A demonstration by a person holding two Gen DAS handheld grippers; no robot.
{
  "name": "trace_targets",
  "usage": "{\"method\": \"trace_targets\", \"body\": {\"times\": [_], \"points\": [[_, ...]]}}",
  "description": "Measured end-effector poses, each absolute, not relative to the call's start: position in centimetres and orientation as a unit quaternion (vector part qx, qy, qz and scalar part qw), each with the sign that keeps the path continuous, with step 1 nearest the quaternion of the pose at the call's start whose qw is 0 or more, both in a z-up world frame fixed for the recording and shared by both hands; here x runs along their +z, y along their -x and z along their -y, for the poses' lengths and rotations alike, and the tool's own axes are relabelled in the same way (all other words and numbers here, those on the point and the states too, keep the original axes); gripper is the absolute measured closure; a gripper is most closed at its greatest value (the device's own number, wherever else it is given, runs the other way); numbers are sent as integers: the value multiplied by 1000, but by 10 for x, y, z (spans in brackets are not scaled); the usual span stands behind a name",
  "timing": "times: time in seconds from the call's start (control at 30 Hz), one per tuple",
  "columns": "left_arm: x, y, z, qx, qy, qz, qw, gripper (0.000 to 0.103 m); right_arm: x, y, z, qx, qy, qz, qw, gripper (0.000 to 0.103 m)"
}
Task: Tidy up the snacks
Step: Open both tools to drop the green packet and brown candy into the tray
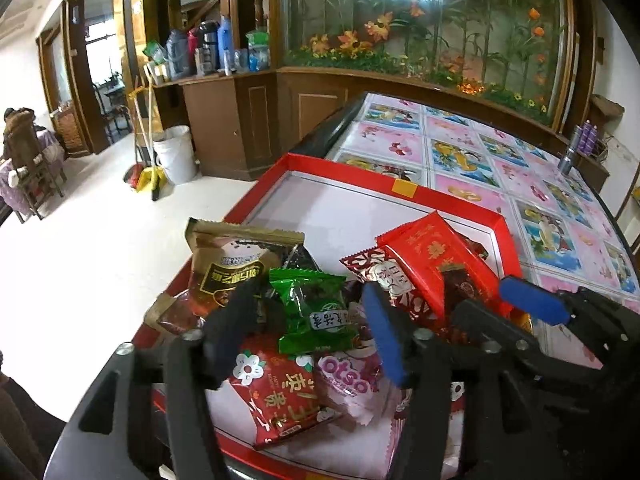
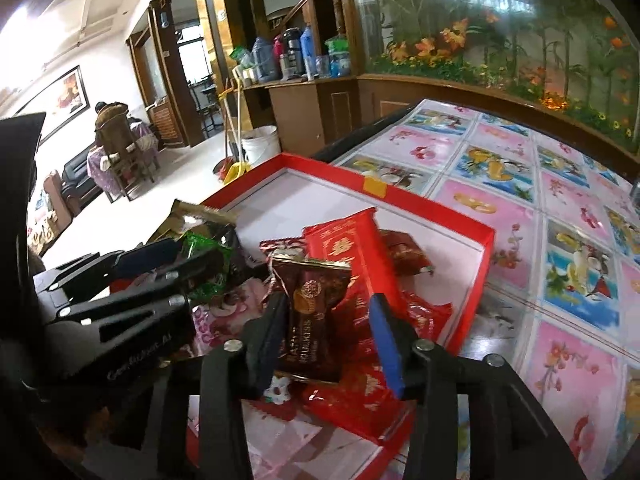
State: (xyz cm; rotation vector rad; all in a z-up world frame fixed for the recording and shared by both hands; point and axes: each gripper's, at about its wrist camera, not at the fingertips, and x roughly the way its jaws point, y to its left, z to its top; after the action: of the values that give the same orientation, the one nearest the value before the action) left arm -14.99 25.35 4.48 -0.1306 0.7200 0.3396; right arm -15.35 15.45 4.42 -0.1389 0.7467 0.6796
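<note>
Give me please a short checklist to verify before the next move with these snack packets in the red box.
1. Left gripper open around the green foil packet: ok.
2. Right gripper open, with the dark brown foil packet between its fingers: ok.
3. Brown packet touched by both pads: cannot tell.
4. The two grippers apart from each other: ok, but close.
5. Bare white floor left in the shallow red cardboard box: ok, at the far end.
</note>
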Motion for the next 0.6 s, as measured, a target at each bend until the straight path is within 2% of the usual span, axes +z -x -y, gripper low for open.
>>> {"method": "trace_targets", "body": {"times": [0.1, 0.23, 0.33, 0.4, 0.47, 0.6], "points": [[48, 152, -250, 171, 58, -345, 921, 29, 48, 152, -144, 320, 55, -348, 879, 55], [51, 152, -245, 172, 61, -342, 922, 23, 53, 151, -131, 316, 39, -340, 885, 51], [53, 154, -240, 172, 60, -337, 924, 21, 55, 153, -120, 311, 28, -326, 892, 50], [55, 156, -236, 173, 53, -330, 926, 20, 57, 156, -112, 305, 25, -305, 902, 45], [57, 158, -232, 174, 48, -325, 929, 18, 58, 159, -100, 290, 19, -278, 916, 34], [60, 160, -226, 173, 51, -316, 932, 18, 62, 150, -79, 291, -23, -273, 917, 29]]}}
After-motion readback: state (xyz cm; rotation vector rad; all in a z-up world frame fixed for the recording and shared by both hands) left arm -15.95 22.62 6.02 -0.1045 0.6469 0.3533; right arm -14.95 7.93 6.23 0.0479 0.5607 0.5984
